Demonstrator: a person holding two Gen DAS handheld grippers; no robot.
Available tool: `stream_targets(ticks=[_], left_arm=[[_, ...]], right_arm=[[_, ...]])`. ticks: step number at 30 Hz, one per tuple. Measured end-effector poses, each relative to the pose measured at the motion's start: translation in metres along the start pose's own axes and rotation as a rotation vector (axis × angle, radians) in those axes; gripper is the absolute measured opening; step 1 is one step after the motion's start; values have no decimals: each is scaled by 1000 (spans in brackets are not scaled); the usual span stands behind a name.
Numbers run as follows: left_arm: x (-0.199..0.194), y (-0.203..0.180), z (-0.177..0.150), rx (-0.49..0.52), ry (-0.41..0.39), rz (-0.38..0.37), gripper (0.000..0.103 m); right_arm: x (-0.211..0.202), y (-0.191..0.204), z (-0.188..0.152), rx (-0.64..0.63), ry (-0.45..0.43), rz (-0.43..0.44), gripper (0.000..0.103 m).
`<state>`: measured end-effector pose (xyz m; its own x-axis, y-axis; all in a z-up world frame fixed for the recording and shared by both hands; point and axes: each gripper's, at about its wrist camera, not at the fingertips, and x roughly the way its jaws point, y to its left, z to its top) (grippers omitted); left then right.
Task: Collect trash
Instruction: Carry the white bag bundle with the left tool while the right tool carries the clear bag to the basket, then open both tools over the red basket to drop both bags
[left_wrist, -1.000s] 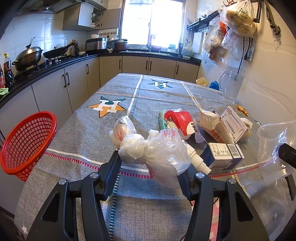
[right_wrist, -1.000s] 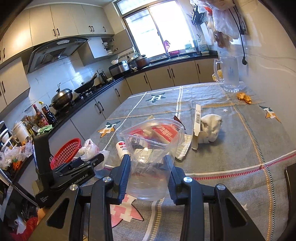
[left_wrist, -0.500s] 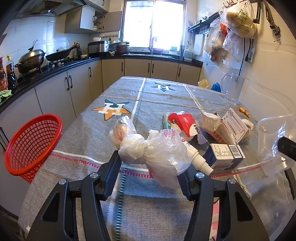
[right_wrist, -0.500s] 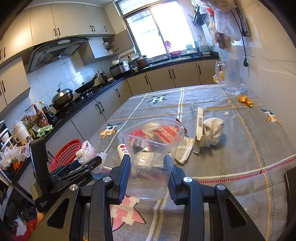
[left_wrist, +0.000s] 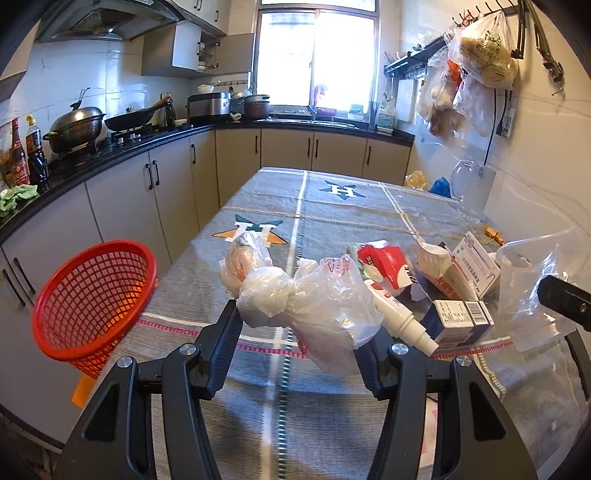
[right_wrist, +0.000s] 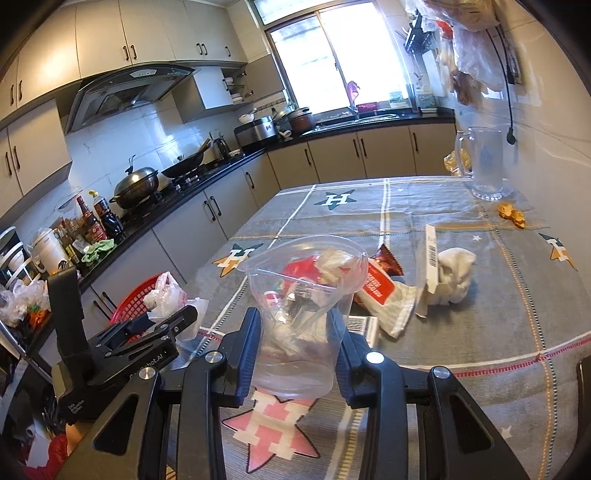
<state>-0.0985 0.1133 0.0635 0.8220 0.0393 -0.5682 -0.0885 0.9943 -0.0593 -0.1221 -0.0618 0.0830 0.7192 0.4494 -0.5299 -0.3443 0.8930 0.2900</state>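
Note:
My left gripper (left_wrist: 297, 328) is shut on a crumpled white plastic bag (left_wrist: 303, 299), held above the near edge of the table. A red mesh basket (left_wrist: 92, 299) stands off the table's left edge, left of this gripper. My right gripper (right_wrist: 297, 332) is shut on a clear plastic cup (right_wrist: 299, 310) with a clear bag tucked in it. In the right wrist view the left gripper (right_wrist: 159, 332) with its white bag (right_wrist: 166, 295) is at the left, in front of the basket (right_wrist: 129, 306). More trash lies mid-table: a red packet (left_wrist: 388, 266), a white spray bottle (left_wrist: 402, 321), a small box (left_wrist: 458, 321).
A grey cloth with star patterns covers the table (left_wrist: 332, 206). A crumpled tissue (right_wrist: 454, 273) and a flat carton (right_wrist: 430, 269) lie to the right, orange scraps (right_wrist: 511, 214) and a glass jug (right_wrist: 485, 162) at the far right. Counters and cabinets run along the left and back.
Both grippers have shifted slightly and risen a little over the table, keeping their loads; the basket now sits closer in the left wrist view.

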Motion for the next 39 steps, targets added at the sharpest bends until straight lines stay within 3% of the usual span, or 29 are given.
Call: stream_targets(ticks=[12, 24, 32, 39], left_arm=[[-16, 46, 12, -72, -35, 46, 56], [-33, 141, 18, -189, -58, 167, 56], [-25, 197, 13, -233, -24, 251, 56], [-1, 225, 3, -238, 41, 263, 56]], right_arm=[[24, 34, 11, -42, 57, 69, 40], [66, 100, 27, -122, 134, 193, 40], [110, 159, 40, -175, 192, 272, 40], [166, 204, 45, -196, 273, 313, 40]])
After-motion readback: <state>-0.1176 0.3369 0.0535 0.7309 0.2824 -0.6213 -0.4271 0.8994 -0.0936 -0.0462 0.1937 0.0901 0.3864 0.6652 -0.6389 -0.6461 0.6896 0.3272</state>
